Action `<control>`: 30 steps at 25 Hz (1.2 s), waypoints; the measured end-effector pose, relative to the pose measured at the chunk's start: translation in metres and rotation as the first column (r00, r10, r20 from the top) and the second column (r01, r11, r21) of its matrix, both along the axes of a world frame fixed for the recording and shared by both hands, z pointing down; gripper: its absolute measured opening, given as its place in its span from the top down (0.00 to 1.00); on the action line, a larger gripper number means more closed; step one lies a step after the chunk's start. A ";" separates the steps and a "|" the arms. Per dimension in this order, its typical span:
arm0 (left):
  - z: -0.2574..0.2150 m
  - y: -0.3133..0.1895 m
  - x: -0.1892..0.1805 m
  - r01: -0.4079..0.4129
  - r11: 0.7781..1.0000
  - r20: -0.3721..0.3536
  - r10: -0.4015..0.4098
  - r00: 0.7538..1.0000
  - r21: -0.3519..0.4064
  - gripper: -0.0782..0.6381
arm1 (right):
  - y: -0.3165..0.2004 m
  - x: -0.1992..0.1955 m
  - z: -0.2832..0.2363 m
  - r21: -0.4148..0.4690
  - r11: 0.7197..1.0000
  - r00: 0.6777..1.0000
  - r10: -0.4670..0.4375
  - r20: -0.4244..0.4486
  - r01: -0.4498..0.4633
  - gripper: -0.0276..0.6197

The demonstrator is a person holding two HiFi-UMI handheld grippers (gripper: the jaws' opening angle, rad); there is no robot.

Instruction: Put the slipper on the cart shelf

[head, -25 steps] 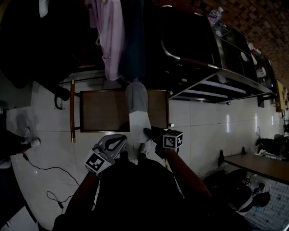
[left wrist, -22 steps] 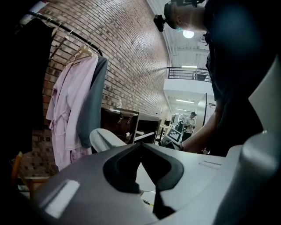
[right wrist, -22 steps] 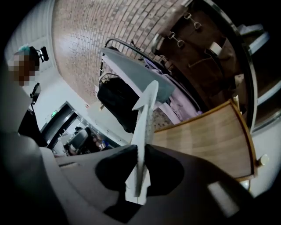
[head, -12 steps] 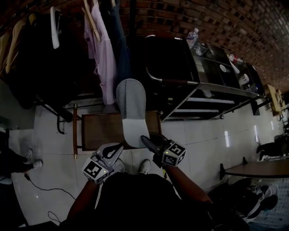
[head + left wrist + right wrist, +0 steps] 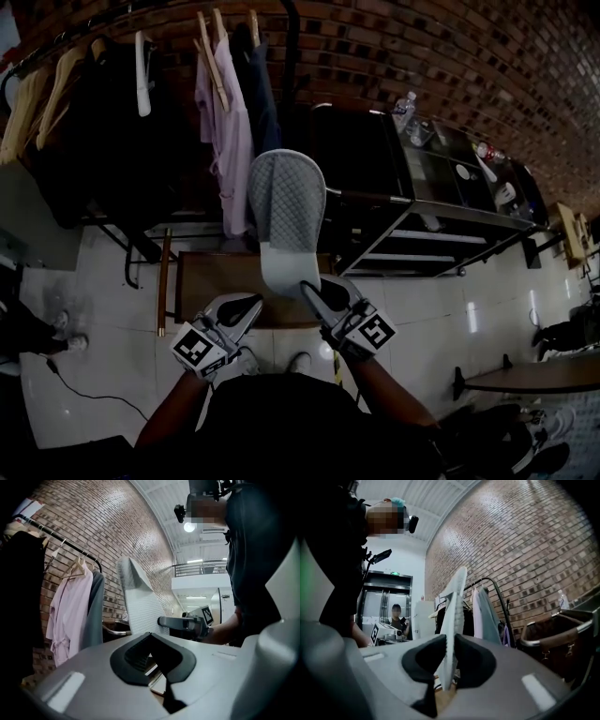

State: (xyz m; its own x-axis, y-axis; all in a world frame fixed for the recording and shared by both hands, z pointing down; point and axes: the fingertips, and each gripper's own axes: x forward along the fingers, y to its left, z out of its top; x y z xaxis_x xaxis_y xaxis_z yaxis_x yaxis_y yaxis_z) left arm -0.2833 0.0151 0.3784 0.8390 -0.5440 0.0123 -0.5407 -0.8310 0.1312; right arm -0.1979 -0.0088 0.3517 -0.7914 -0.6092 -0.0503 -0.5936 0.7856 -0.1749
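Note:
A grey quilted slipper [image 5: 286,202] with a white sole stands on end in the air, toe up, in front of the black cart [image 5: 412,183]. My right gripper [image 5: 308,287] is shut on its white heel end; in the right gripper view the slipper [image 5: 454,606] runs edge-on between the pads of that gripper [image 5: 449,654]. My left gripper [image 5: 254,303] hangs just left of the heel, apart from it, shut with nothing in it. In the left gripper view, past the left gripper [image 5: 151,644], the slipper [image 5: 140,602] and the right gripper [image 5: 185,622] show.
The cart has shelves [image 5: 441,220] with bottles and small items on top. A clothes rack [image 5: 141,103] with hanging garments stands left of it. A brown mat [image 5: 211,281] lies on the tiled floor below. A cable [image 5: 89,386] and a bystander's shoes [image 5: 66,342] lie left.
Both grippers have risen. The slipper went up from just above the brown mat to cart height and rolled, so its quilted face now shows. The left gripper stayed shut and empty.

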 end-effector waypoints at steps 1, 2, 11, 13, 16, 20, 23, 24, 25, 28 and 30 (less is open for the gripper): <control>-0.002 -0.001 0.000 0.003 1.000 -0.001 -0.003 1.000 0.002 0.89 | -0.001 -0.001 0.000 0.000 1.000 1.000 -0.007 -0.001 0.007 0.86; -0.004 -0.002 -0.001 0.006 1.000 0.004 -0.006 1.000 0.005 0.89 | -0.002 -0.002 0.001 -0.001 1.000 1.000 -0.013 -0.003 0.013 0.86; -0.005 -0.012 0.002 0.006 1.000 -0.016 -0.006 1.000 0.013 0.89 | -0.008 0.003 0.013 -0.042 0.999 1.000 0.004 0.003 -0.003 0.86; -0.003 -0.017 0.004 0.001 1.000 -0.018 -0.001 1.000 0.015 0.89 | -0.010 0.006 0.013 -0.048 0.999 1.000 0.018 0.002 -0.018 0.86; 0.002 -0.020 0.007 -0.034 0.999 -0.015 0.034 0.999 0.024 0.89 | -0.009 0.010 0.015 -0.048 0.998 0.999 0.048 -0.003 -0.048 0.86; 0.002 -0.021 0.001 -0.053 0.998 -0.010 0.053 0.999 0.016 0.89 | -0.006 0.006 0.022 -0.075 0.994 0.997 0.074 -0.014 -0.075 0.86; 0.006 -0.026 -0.002 -0.083 0.996 -0.004 0.084 0.996 0.025 0.89 | -0.006 0.006 0.024 -0.082 0.990 0.993 0.114 -0.012 -0.114 0.86; 0.008 -0.027 -0.006 -0.090 0.996 -0.001 0.090 0.996 0.023 0.89 | -0.006 0.004 0.026 -0.085 0.989 0.992 0.123 -0.013 -0.123 0.86; 0.009 -0.027 -0.011 -0.093 0.995 0.001 0.093 0.996 0.022 0.89 | -0.005 0.001 0.028 -0.088 0.988 0.992 0.129 -0.013 -0.130 0.86; 0.014 -0.024 -0.022 -0.100 0.995 0.000 0.100 0.995 0.010 0.89 | -0.001 -0.007 0.033 -0.099 0.985 0.990 0.143 -0.013 -0.144 0.86; 0.020 -0.022 -0.027 -0.116 0.993 0.008 0.116 0.993 0.001 0.89 | 0.001 -0.009 0.038 -0.109 0.982 0.988 0.155 -0.013 -0.156 0.86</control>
